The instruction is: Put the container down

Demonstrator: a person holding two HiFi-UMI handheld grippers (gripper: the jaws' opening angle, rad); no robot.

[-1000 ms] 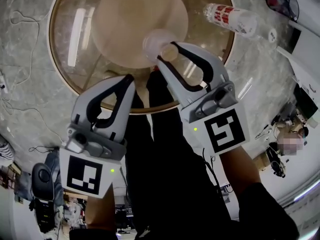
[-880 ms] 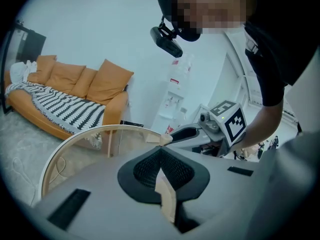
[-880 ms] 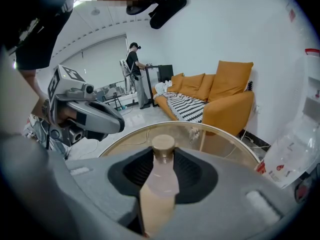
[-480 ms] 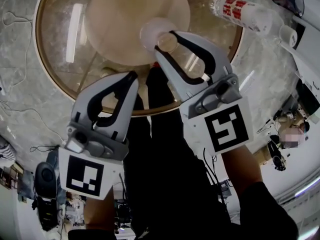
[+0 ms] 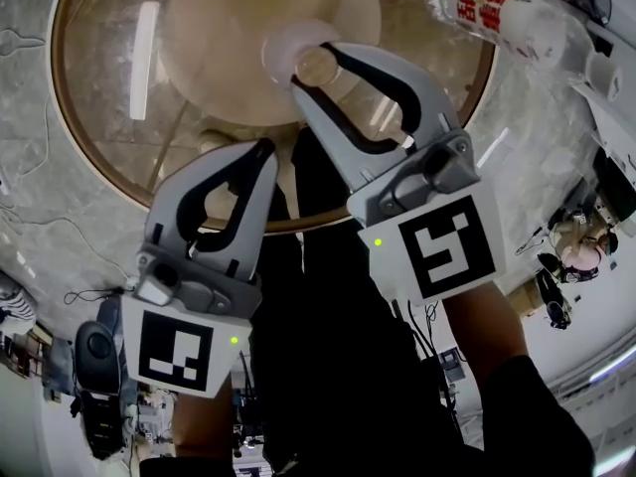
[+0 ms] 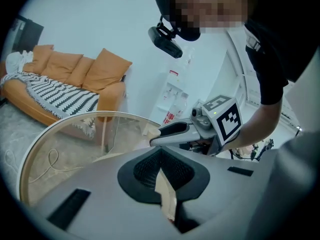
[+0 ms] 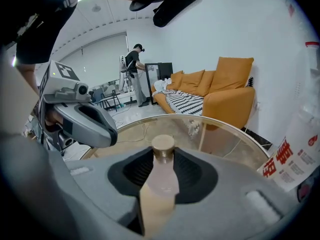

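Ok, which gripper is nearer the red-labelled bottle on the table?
Right. In the head view the right gripper, holding the container, is left of the bottle; the left gripper is farther left.

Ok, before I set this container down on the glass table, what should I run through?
1. Right claw clamped on the container: ok.
2. Cap on the container: ok.
3. Glass table bare under the container: ok.
4. Large labelled bottle well away from the drop spot: ok.
5. Left claw shut, nothing in it, apart from the container: ok.
6. Gap between the container's base and the glass: cannot tell.
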